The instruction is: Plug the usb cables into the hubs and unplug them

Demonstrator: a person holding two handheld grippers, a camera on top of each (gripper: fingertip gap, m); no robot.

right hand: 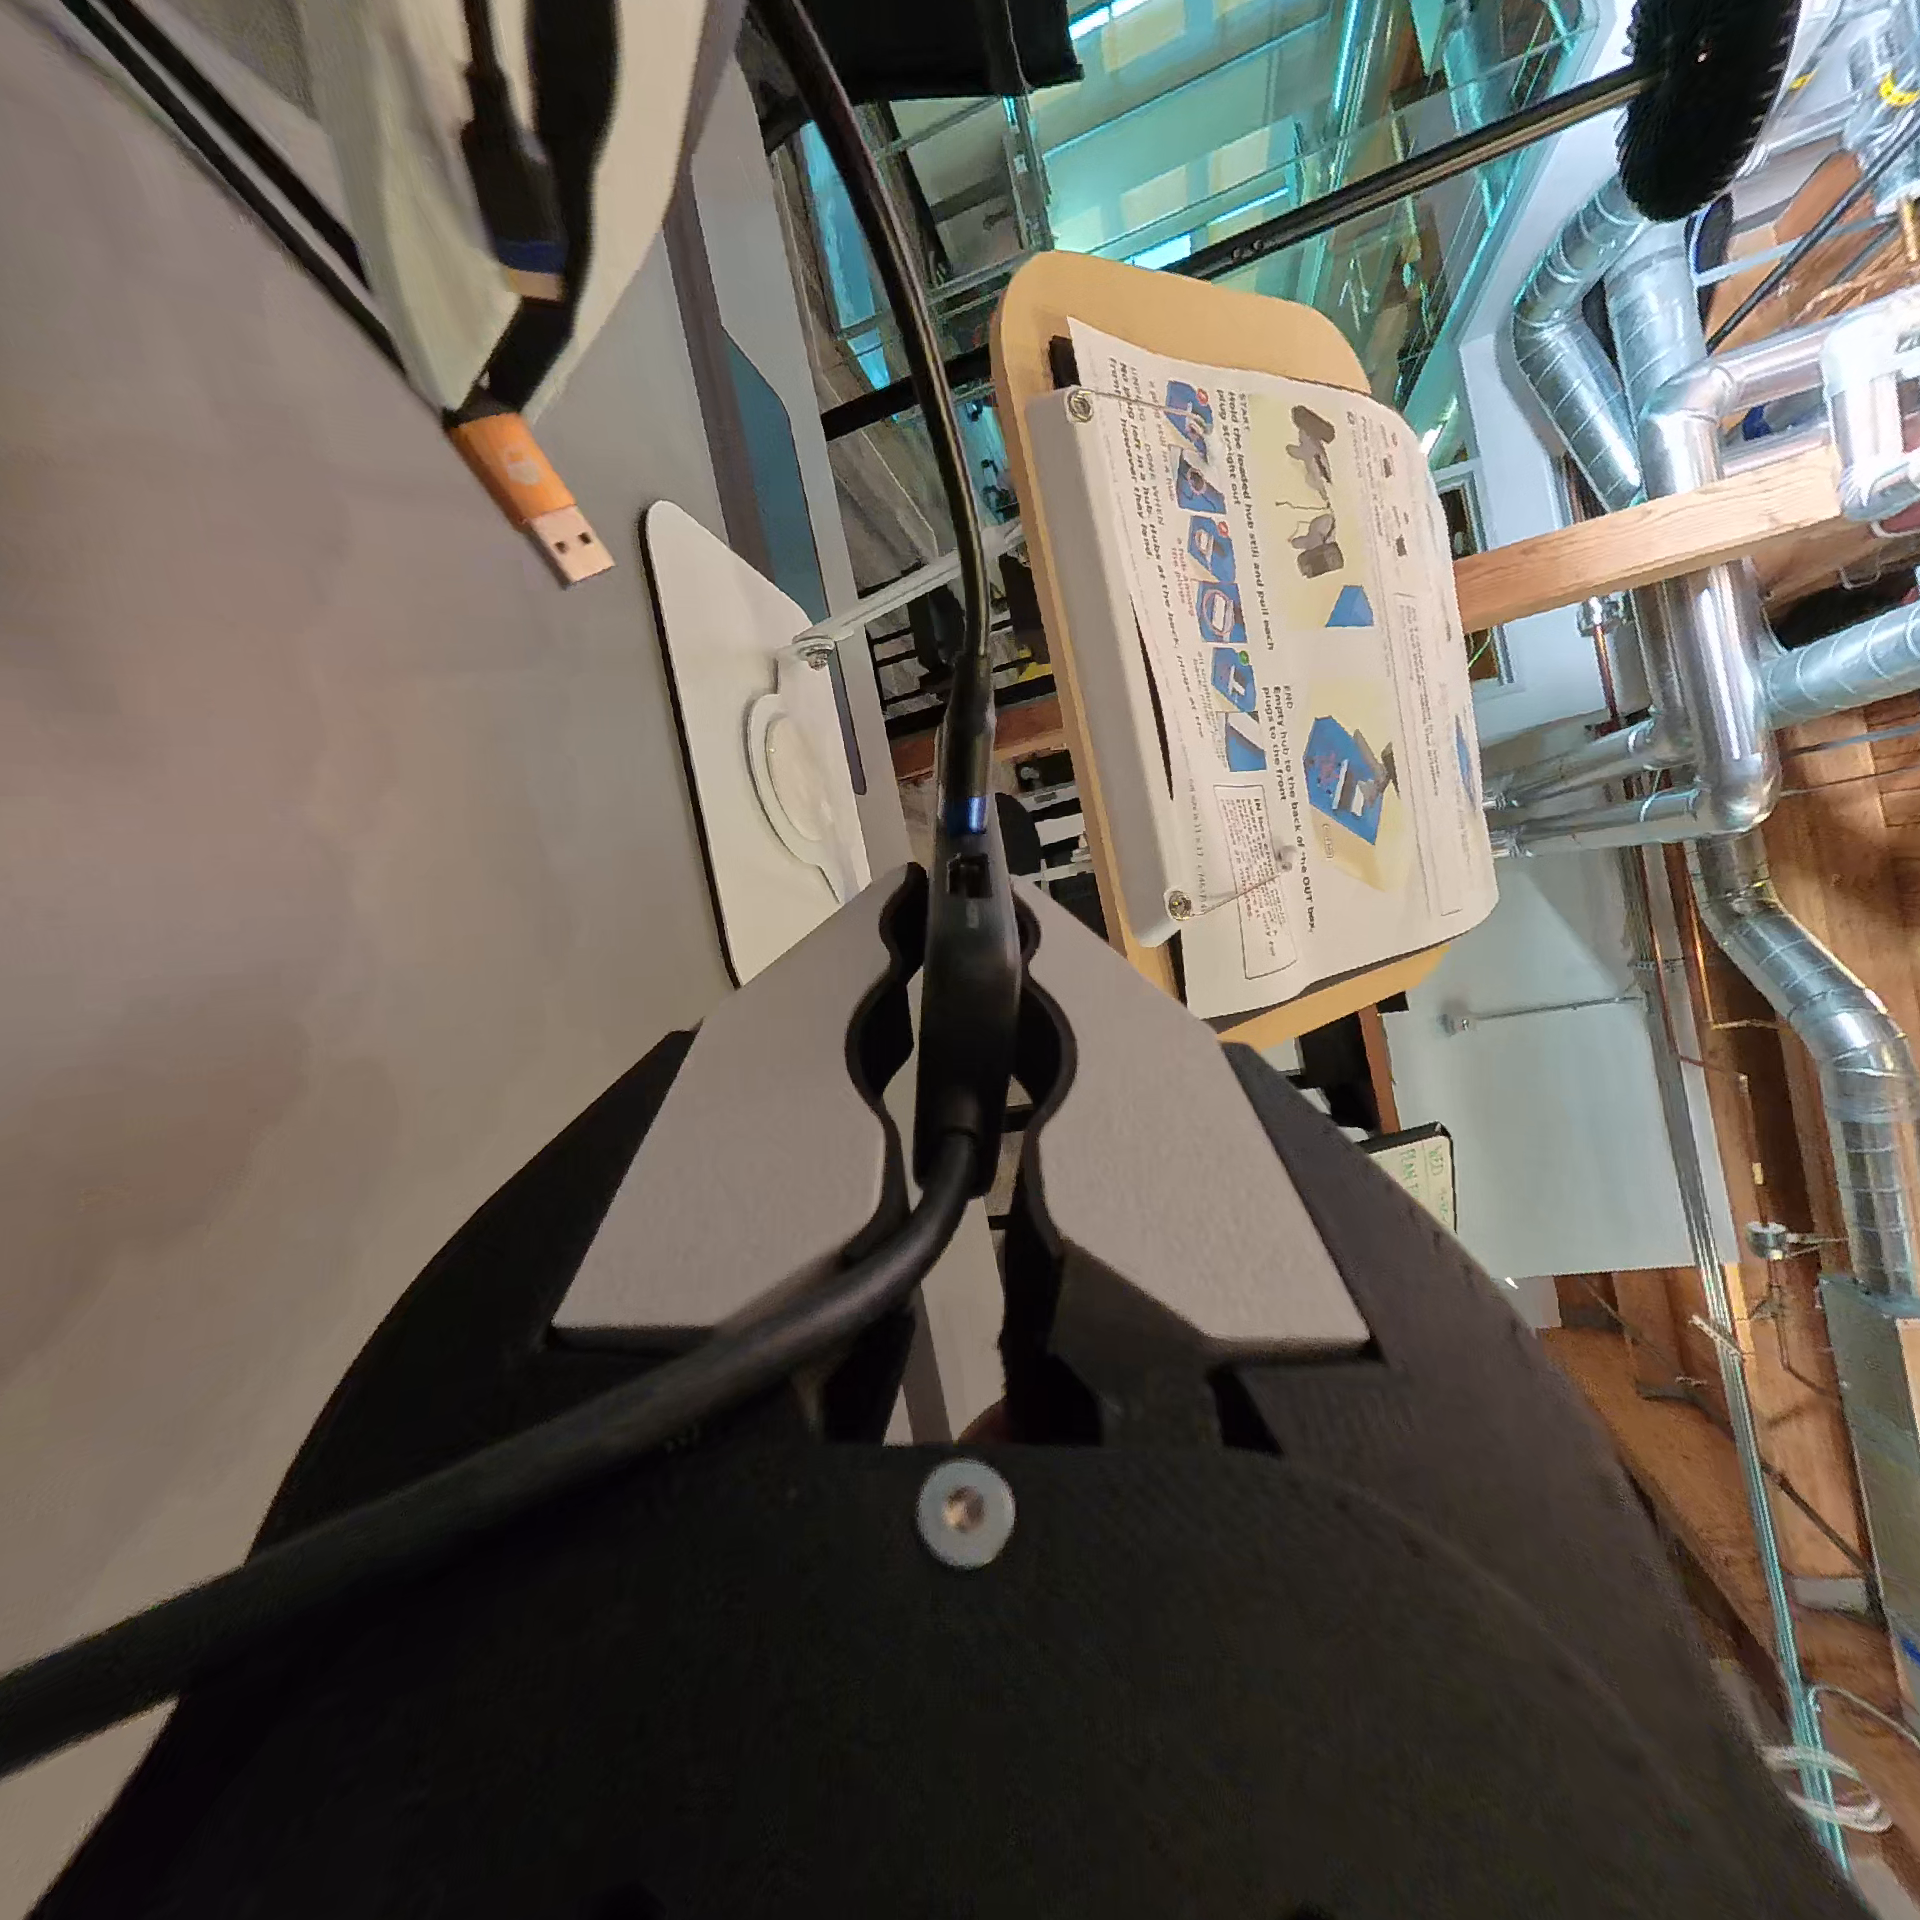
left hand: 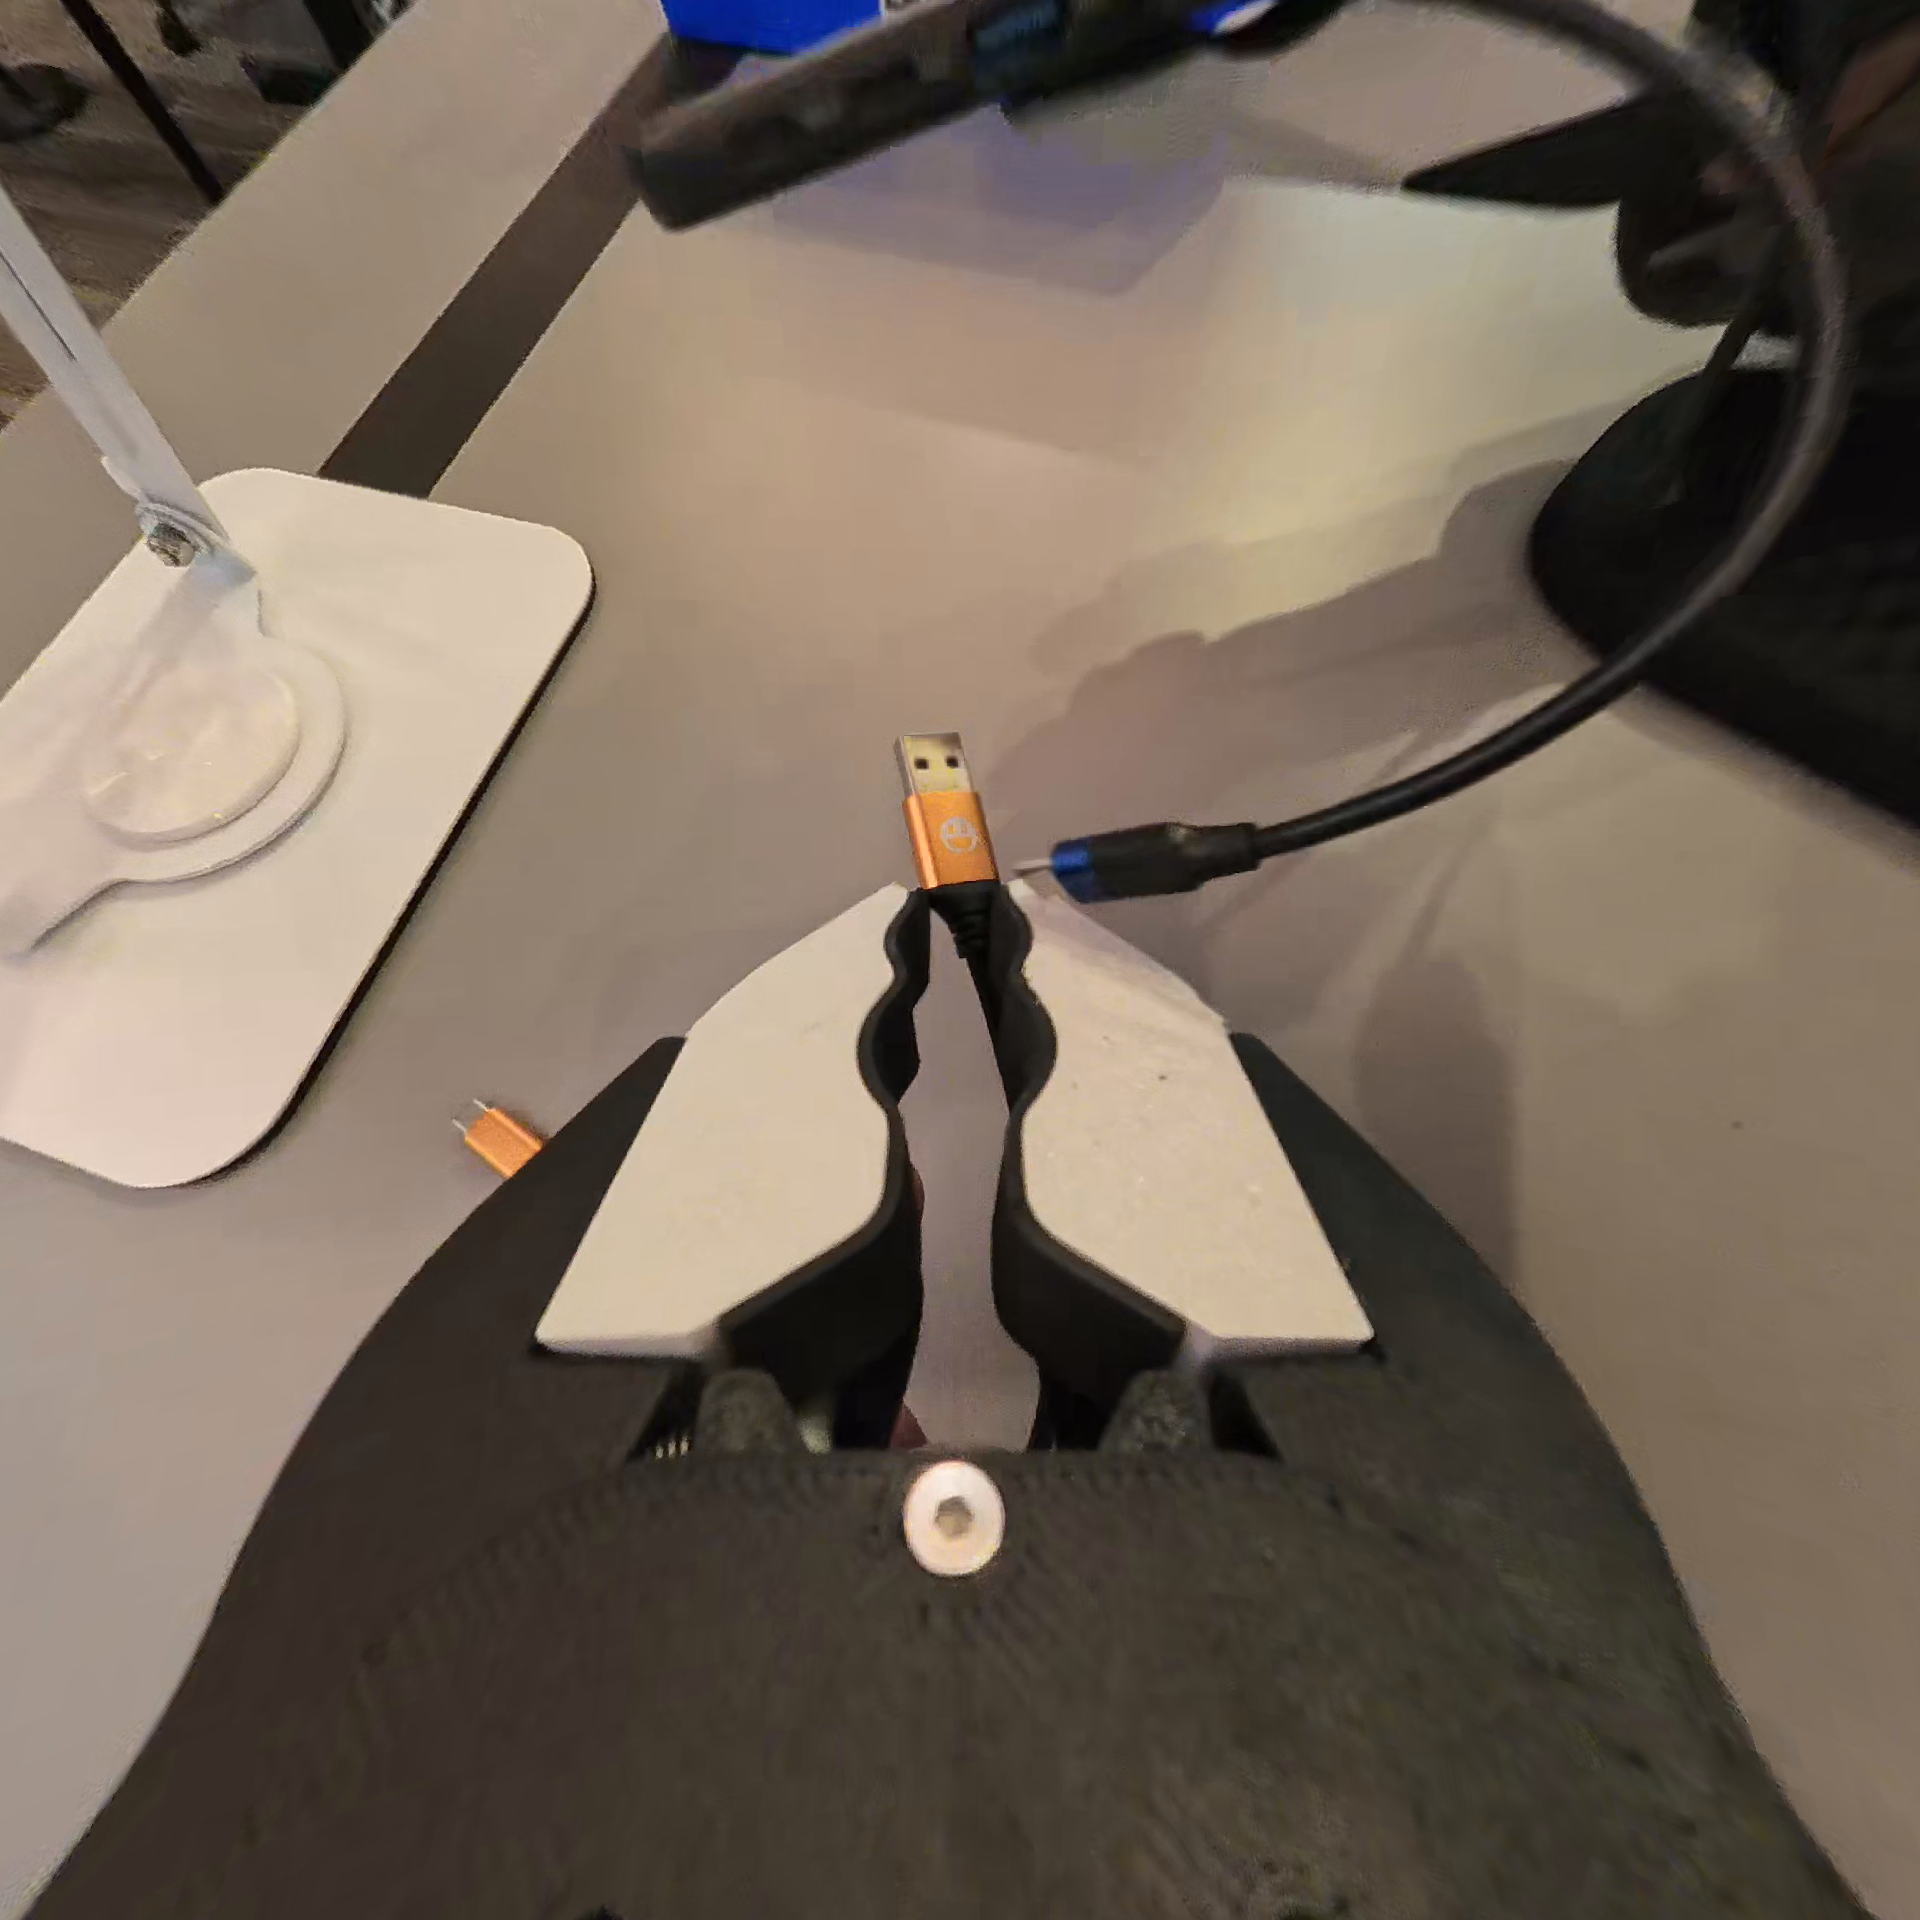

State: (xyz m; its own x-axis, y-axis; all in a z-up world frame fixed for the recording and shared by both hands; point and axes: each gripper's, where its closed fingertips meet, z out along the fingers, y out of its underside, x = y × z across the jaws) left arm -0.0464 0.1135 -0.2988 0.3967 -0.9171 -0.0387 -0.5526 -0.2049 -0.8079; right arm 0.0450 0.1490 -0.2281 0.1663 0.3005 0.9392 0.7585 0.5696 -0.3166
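Orange USB plug (left hand: 943, 823) pinched at left hand-held gripper (left hand: 961, 906) tips

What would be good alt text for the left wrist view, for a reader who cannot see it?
The left claw is shut on a black cable just behind its orange USB plug, which points away over a grey table. A black cable with a blue-ringed plug curves in from the right, a blurred black hub hangs above, and a white stand base lies at left.

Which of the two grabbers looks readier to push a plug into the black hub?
Probably the left gripper: it grips the orange USB plug, metal tip pointing toward the hub. The right gripper holds the hub itself.
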